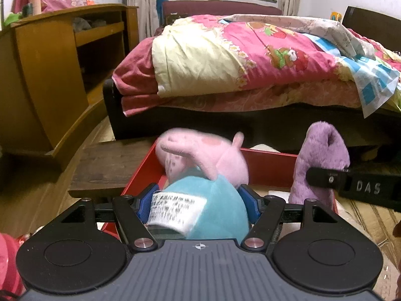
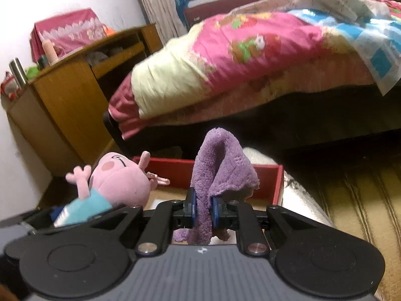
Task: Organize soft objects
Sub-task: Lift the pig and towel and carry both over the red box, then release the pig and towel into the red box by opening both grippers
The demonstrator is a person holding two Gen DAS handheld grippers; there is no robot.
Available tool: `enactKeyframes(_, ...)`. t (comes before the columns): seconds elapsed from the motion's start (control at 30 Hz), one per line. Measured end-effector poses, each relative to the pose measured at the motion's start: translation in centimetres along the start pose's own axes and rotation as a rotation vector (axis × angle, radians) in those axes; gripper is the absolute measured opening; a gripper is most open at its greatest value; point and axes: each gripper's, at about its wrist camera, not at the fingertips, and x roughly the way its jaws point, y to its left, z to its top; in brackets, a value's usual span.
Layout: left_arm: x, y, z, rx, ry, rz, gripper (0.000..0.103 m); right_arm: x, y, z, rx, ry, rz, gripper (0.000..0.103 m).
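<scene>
left gripper [image 1: 198, 207] pinching pig plush [image 1: 200, 173] by its teal body, white tag facing camera; pig held up over near left part of red box [image 1: 268, 165]; right gripper [image 2: 204, 209] clamped on purple cloth [image 2: 220, 165], cloth bunched upright between blue pads, also above box; bed [image 1: 250, 57] with pink quilt behind; wooden desk [image 1: 57, 57] on left
</scene>
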Motion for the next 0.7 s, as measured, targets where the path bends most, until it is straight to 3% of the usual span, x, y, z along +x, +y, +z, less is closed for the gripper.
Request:
enactKeyframes(0.07, 0.1, 0.2, 0.0, 0.016, -0.018, 0.02, 0.072, 1.0, -0.1, -0.1, -0.008, 0.026, 0.008, 0.0)
enactKeyframes(0.1, 0.1, 0.3, 0.0, 0.026, -0.025, 0.032, 0.079, 1.3, -0.1, -0.1, -0.005, 0.032, 0.0, 0.0)
enactKeyframes(0.13, 0.1, 0.3, 0.1, 0.032, -0.026, 0.035, 0.084, 1.5, -0.1, -0.3, -0.001, 0.032, -0.005, 0.006)
enactKeyframes(0.17, 0.0, 0.5, 0.2, 0.03, -0.026, 0.043, 0.084, 1.7, -0.1, -0.3, 0.001, 0.035, -0.012, 0.018)
enactKeyframes(0.2, 0.0, 0.6, 0.2, 0.026, -0.023, 0.043, 0.084, 1.8, 0.0, -0.4, -0.002, 0.038, -0.015, 0.022)
enactKeyframes(0.7, -4.2, 1.8, 0.8, -0.056, -0.002, 0.025, 0.085, -2.2, 0.0, -0.4, 0.03, 0.008, 0.042, 0.023)
